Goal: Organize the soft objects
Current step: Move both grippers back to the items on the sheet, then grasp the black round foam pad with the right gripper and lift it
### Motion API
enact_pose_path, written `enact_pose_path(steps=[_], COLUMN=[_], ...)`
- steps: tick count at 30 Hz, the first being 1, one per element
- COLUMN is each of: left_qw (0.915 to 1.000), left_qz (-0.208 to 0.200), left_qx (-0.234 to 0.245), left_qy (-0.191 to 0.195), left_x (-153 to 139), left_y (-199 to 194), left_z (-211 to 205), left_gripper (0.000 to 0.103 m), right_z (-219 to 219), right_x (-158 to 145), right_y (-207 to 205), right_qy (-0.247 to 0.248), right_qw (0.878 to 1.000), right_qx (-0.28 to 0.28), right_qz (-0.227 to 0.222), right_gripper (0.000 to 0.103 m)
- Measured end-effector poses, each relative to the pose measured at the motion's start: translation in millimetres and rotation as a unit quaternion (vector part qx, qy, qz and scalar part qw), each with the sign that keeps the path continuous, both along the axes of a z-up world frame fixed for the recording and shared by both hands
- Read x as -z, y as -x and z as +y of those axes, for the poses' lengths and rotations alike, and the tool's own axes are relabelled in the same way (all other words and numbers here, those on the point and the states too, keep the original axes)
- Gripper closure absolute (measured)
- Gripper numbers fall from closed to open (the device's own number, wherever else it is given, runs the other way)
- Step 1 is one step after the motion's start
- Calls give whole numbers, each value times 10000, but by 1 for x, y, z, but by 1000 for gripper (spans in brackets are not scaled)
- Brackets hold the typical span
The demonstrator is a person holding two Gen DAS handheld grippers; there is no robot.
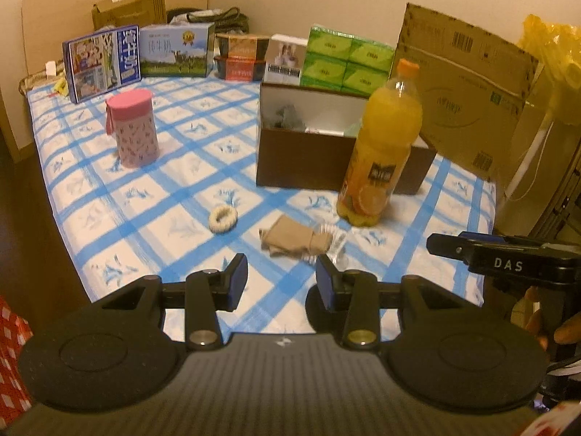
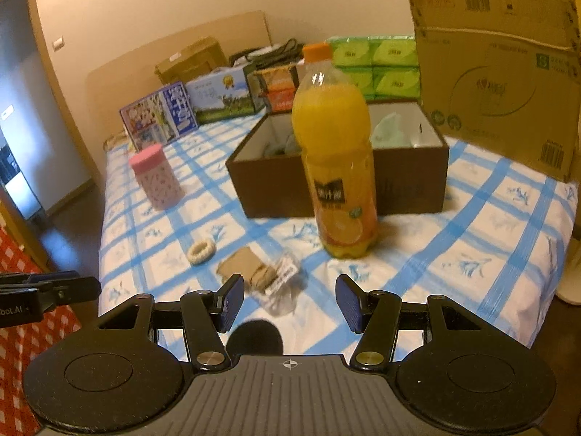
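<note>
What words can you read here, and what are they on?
"DAS": on the right gripper, seen in the left wrist view.
"bot.AI", start cut off: on the left gripper, seen in the right wrist view.
Bottle label, boxes, carton: print too blurred to read.

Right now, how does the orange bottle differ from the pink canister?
The bottle is tall, see-through plastic holding orange juice, with a small orange cap; the canister is shorter, opaque and patterned, with a wide pink lid. The bottle stands right in front of the brown box; the canister stands apart, farther left on the checked cloth. Both are upright and closed.
</note>
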State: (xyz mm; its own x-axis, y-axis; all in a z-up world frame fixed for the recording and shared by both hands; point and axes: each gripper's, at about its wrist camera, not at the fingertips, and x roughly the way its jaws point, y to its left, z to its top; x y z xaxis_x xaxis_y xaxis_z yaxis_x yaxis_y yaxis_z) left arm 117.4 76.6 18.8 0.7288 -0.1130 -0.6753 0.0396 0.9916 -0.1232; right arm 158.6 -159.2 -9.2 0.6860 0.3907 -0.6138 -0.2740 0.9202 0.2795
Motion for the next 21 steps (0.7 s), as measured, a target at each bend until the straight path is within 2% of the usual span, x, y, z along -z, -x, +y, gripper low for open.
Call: enact_pose_path(steps=[12, 21], left_qw=[9991, 9974], left_qz=[401, 706], left_qx=[106, 123], left_qy=[-42, -53], left_x=[24, 43], left_y=[-1, -4], left_z=[-9, -11], left_gripper=[66, 66], right_z=[23, 38], right_x=[26, 52], right_y=[6, 3], right_qy=[235, 271], right_qw=[9980, 9940], right_qx=[-455, -670], right_qz=[364, 826], right_gripper=[47, 47])
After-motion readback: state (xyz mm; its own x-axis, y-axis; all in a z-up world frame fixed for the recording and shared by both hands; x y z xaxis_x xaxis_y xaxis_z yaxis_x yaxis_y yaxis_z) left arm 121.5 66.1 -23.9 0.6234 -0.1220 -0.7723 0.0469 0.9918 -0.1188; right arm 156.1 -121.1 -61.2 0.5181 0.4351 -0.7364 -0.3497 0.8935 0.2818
